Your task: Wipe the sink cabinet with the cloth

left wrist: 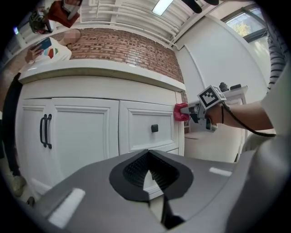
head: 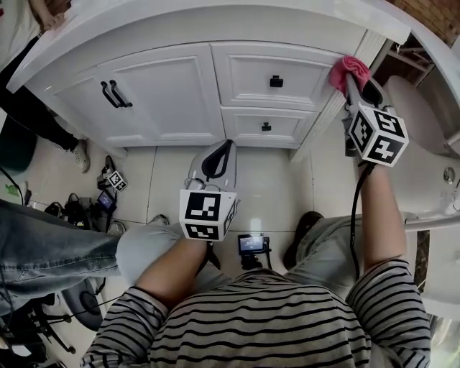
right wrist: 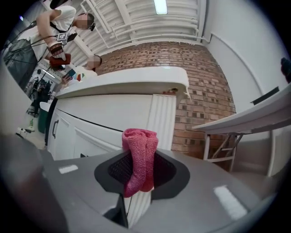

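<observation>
Cloth (right wrist: 138, 154) first, please: where is it at this moment?

It is in the right gripper (head: 358, 90). The two jaws are closed on it, and the pink fabric stands up between them in a folded bunch. The bunch is at the fluted corner post (head: 343, 102) of the sink cabinet (head: 165, 93), high up, just beside the upper drawer (head: 277, 75). In the left gripper view it seems to touch the post, just under the countertop (head: 215, 14).

And the left gripper (left wrist: 149, 157)?

Its jaws are together at the tips and hold nothing. It hangs in front of the cabinet, low and well apart from it, so I think it has no part in the wiping now.

How far is the task, in your opinion?

It is difficult to say. The wiping looks under way, because the cloth is already on the cabinet. But I see no wet trace or dirt on the white surfaces, so the pictures do not tell me which parts are already wiped.

So what is left?

From the position alone, I judge that only the right corner is being worked. The lower part of the post, the upper drawer, the lower drawer (head: 266, 123) and the two doors with black handles (head: 115, 93) are away from the cloth. If these are not done, most of the front is still to wipe, and the cloth must travel to the left and downward.
</observation>
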A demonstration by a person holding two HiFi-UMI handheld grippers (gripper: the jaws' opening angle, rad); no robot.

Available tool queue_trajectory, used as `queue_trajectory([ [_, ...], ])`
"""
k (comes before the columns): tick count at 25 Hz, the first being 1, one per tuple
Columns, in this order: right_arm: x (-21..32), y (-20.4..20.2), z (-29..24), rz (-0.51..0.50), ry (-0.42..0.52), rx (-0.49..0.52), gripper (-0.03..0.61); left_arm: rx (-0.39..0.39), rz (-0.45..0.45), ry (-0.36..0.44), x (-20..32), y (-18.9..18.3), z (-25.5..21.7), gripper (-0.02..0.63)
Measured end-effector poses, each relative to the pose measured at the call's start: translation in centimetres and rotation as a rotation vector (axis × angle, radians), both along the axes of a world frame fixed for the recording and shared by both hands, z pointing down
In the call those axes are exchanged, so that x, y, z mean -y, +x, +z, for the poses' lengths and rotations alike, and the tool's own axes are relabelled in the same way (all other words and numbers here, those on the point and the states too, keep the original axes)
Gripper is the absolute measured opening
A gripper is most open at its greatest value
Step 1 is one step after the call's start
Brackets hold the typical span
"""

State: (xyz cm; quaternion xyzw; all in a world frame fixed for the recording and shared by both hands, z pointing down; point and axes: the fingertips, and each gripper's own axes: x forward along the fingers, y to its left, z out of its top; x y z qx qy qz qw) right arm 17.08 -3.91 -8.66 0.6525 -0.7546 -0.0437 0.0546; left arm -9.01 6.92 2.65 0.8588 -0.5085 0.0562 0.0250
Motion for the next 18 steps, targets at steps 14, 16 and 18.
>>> queue_trajectory([
  [14,1.5,-24.2,4.5,-0.405,-0.053,-0.051,0.092,-0.03,0.0,0.01,-0.2,0.0,-0.7,0.0],
  [16,2.1,-25.0,4.9,-0.406,-0.061,-0.072,0.094,-0.03,0.0,0.01,-0.3,-0.1,-0.7,0.0],
  [18,2.3,-24.2,5.1,-0.393,-0.066,-0.078,0.094,-0.027,0.003,0.009,-0.3,-0.3,-0.7,0.0],
])
